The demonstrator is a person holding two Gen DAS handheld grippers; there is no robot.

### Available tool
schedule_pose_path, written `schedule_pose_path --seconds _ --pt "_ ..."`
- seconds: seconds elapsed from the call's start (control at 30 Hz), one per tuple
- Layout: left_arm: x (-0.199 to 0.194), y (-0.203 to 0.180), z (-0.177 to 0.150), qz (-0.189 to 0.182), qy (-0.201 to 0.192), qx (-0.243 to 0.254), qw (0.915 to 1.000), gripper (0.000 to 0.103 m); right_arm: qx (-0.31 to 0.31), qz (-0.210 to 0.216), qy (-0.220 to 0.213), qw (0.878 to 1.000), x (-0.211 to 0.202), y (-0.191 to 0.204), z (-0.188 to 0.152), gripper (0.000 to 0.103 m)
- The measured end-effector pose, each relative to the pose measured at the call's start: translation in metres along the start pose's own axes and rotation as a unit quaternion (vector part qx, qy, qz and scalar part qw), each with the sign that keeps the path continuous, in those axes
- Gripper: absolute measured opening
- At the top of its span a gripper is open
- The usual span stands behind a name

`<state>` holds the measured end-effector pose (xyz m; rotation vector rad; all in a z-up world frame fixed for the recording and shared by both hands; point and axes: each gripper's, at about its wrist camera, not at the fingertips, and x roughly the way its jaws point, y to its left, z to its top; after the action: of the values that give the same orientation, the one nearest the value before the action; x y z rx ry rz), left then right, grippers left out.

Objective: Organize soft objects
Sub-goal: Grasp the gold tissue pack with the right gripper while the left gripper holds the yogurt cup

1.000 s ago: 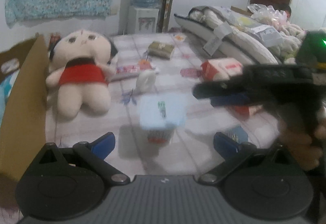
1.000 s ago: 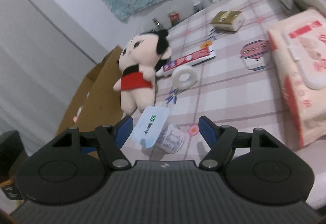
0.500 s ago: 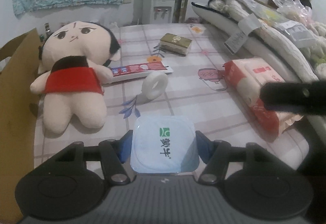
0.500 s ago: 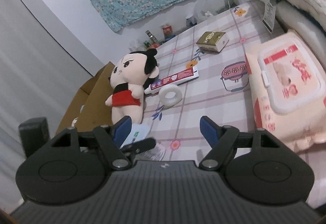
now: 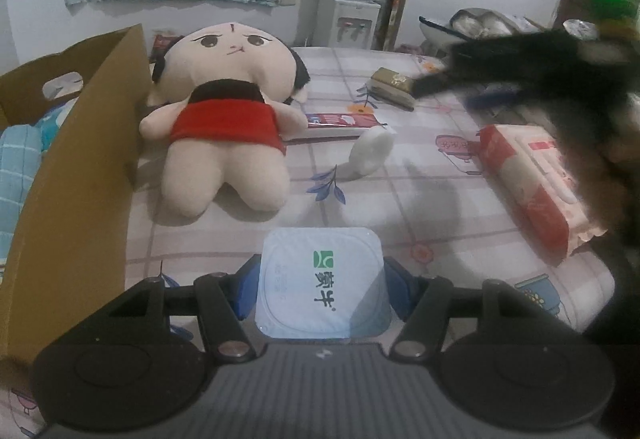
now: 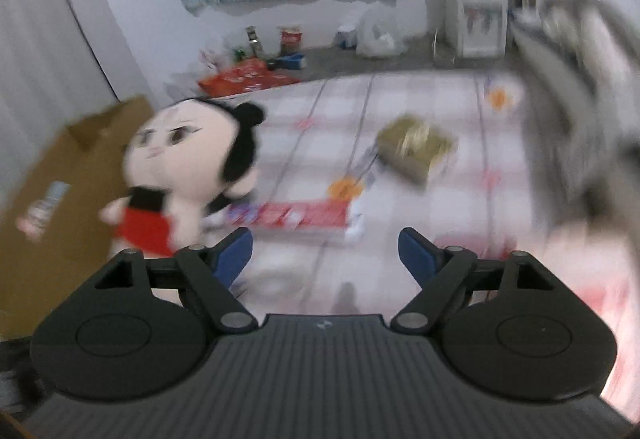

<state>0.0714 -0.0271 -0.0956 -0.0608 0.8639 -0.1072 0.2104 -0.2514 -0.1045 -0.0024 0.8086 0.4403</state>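
1. The left tongs (image 5: 322,289) are clenched on a yogurt cup (image 5: 323,283), a blue pad touching each side of it; its foil lid with green and black print faces up. The cup sits near the front edge of the bed (image 5: 420,199), which is covered in a checked sheet with flower prints.
2. The right tongs (image 6: 325,253) are released, their blue pads wide apart with nothing between them. In the left wrist view they show as a dark blur (image 5: 520,75) over the right side of the bed.
3. A plush doll (image 5: 228,123) in a red dress lies on its back near the left edge of the bed, feet toward the front, just beside a cardboard box (image 5: 76,175).
4. The box stands against the left edge of the bed, with blue cloth (image 5: 18,167) inside it.
5. A toothpaste box (image 5: 340,123) lies just beside the doll's arm, and a white tape roll (image 5: 370,155) stands on edge just in front of it.
6. A pack of wet wipes (image 5: 532,187) lies near the right edge.
7. A small olive packet (image 5: 394,87) lies toward the far side of the bed.
8. The right wrist view is blurred by motion.
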Motion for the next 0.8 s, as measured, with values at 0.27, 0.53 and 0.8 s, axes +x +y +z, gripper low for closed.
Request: schedule_pose_path --seconds 0.27,0.53,0.8 --pt "-0.001 0.009 -0.002 -0.025 -0.009 0.002 0.9996 0.064 -0.192 -0.117 0.031 0.974 0.095 -0.012 0.063 0.089" --pt "-0.001 0.013 -0.002 -0.036 -0.007 -0.001 0.9993 0.064 -0.118 -0.096 0.103 0.983 0.152 -0.050 0.071 0.083" --pt "0.000 0.010 -0.003 -0.030 -0.009 0.005 0.9995 0.064 -0.016 -0.074 0.109 0.991 0.120 -0.063 0.061 0.068"
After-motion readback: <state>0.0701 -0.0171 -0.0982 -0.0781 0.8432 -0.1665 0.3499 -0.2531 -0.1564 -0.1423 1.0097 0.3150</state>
